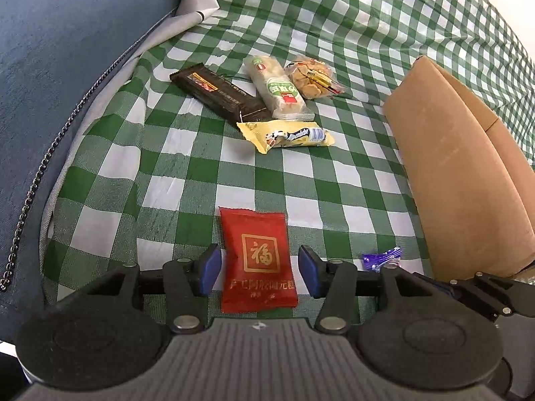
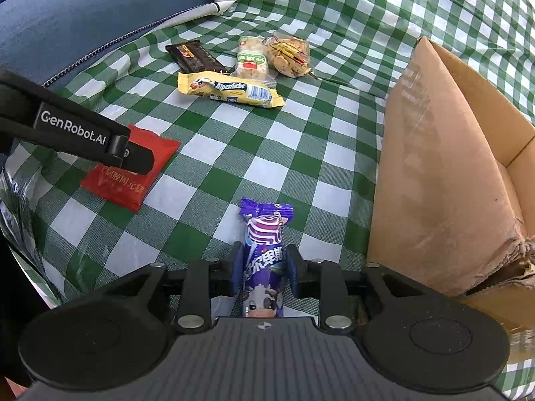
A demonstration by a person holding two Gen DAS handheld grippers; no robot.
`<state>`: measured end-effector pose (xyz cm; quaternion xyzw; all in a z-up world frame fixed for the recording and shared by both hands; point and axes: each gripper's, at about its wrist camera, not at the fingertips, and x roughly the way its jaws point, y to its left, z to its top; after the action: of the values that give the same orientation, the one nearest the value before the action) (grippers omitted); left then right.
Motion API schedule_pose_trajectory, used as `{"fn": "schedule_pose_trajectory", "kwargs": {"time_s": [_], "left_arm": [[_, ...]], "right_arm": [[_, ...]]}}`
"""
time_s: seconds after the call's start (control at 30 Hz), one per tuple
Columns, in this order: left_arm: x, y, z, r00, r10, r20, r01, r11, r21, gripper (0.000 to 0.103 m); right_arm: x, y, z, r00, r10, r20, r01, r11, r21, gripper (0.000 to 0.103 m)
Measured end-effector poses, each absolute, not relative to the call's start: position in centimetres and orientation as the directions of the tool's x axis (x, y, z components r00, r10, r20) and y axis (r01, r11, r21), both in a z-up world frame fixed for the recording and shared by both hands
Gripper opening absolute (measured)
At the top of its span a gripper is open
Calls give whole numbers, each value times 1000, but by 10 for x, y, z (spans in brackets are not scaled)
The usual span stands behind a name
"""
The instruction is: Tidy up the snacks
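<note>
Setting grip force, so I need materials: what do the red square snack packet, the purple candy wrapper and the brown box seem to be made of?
Red square snack packet: likely matte plastic film, with crimped edges and soft creases.
Purple candy wrapper: glossy plastic or foil film, with a bright sheen and a twisted end.
Brown box: corrugated cardboard, dull, with a torn, frayed lower corner.

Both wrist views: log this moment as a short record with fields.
surface: green checked cloth
left gripper: open, fingers either side of the red packet, not closed on it
right gripper: shut on the purple candy
box: cardboard box, open, on the right
other snacks: yellow candy roll, dark bar, green-label bar, clear cookie bag, grouped at the far side
</note>
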<state>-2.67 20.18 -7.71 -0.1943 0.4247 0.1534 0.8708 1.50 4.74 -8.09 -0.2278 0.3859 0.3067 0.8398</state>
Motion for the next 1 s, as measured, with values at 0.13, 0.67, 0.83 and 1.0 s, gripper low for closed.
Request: {"fn": "schedule_pose_trajectory", "kwargs": {"time_s": [0.13,0.67,0.83,1.0], "left_arm": [[-24,198,-80,584,118,-803,-426,887,-179,62],[-14,182,-90,553,216,-805,-375,927,-9,54],[-16,185,-88,559,218,-800,-387,922,-19,48],[-19,188,-85,573,211,-792,-406,912,-51,47]], "right_arm": [[16,45,-80,510,344,-788,-690,710,-137,41],[11,47,-81,516,332,-790,-699,696,-163,43],[8,48,-82,517,338,-787,-710,683,-174,25],[6,47,-80,543,332,-771,-702,683,-201,26]]}}
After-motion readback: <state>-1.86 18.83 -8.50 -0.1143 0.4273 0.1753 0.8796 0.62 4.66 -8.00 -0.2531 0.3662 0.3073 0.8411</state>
